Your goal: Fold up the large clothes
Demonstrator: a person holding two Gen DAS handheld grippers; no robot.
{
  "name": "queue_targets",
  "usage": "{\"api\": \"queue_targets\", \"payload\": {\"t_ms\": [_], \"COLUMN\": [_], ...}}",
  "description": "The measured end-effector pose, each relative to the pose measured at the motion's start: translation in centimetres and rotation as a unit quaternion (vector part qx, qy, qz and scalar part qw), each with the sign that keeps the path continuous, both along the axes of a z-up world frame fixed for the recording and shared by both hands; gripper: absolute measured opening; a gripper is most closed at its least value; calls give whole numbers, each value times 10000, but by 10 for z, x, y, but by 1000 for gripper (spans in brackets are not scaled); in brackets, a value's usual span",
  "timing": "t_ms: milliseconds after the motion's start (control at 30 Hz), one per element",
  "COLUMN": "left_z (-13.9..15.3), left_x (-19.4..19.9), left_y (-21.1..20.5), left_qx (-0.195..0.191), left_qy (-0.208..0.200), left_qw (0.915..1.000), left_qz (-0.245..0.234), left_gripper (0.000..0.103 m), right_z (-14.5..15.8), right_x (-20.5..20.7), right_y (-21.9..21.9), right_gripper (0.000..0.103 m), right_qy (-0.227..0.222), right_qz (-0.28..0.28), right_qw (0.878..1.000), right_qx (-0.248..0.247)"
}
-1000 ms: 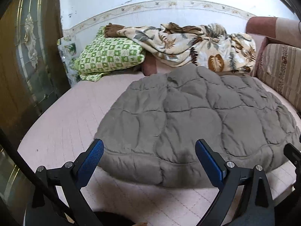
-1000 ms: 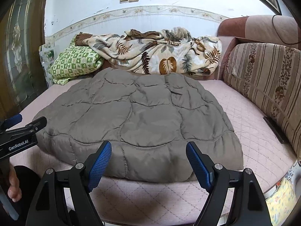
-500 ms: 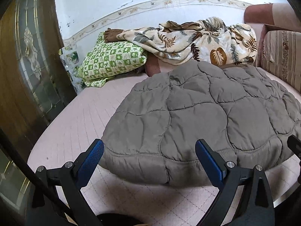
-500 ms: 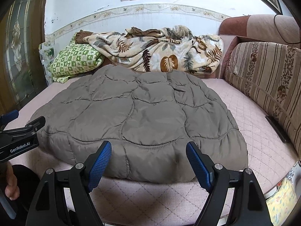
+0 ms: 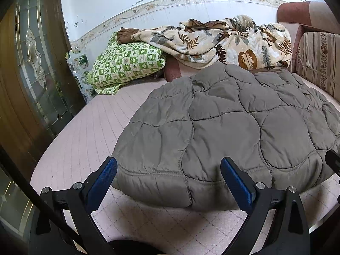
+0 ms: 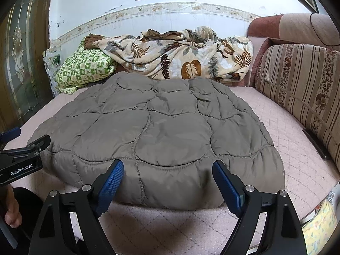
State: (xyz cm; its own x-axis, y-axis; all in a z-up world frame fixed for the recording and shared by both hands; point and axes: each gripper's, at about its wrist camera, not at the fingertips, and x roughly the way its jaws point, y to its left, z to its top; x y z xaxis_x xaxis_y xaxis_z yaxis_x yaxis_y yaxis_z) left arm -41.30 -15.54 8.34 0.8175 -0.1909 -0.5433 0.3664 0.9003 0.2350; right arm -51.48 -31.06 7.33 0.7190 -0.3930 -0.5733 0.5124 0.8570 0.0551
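Quilted grey garment (image 6: 161,131), judged soft and bulky, is best pinched at its lower-frame hem by the empty, spread left gripper (image 5: 169,175) and the empty, still-opening right gripper (image 6: 167,179).

Soft daylight, sharp centre, heavy fisheye warp

Both views are evenly bright, the white wall (image 6: 89,6) at twelve o'clock palest and slightly washed out. Shadows are soft: a dim band lies under the grey quilt's (image 6: 161,127) near edge at six o'clock. Focus is crisp and nothing is smeared. Straight lines bow outward, and black vignette fills the corners, heaviest at ten and two o'clock. The glass door (image 5: 31,68) at nine o'clock looks dark.
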Motion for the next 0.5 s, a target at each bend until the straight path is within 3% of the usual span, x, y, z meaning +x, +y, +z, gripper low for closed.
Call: {"api": "queue_targets", "payload": {"t_ms": [500], "left_z": [-1], "left_x": [4], "left_y": [0], "left_qx": [-30], "left_qy": [84], "left_qw": [9999], "left_qz": [-56], "left_gripper": [98], "right_z": [-1], "right_x": [-1], "right_y": [-7], "right_gripper": [89], "right_qy": [-10], "right_qz": [-24], "right_qw": [10000], "right_qx": [42]}}
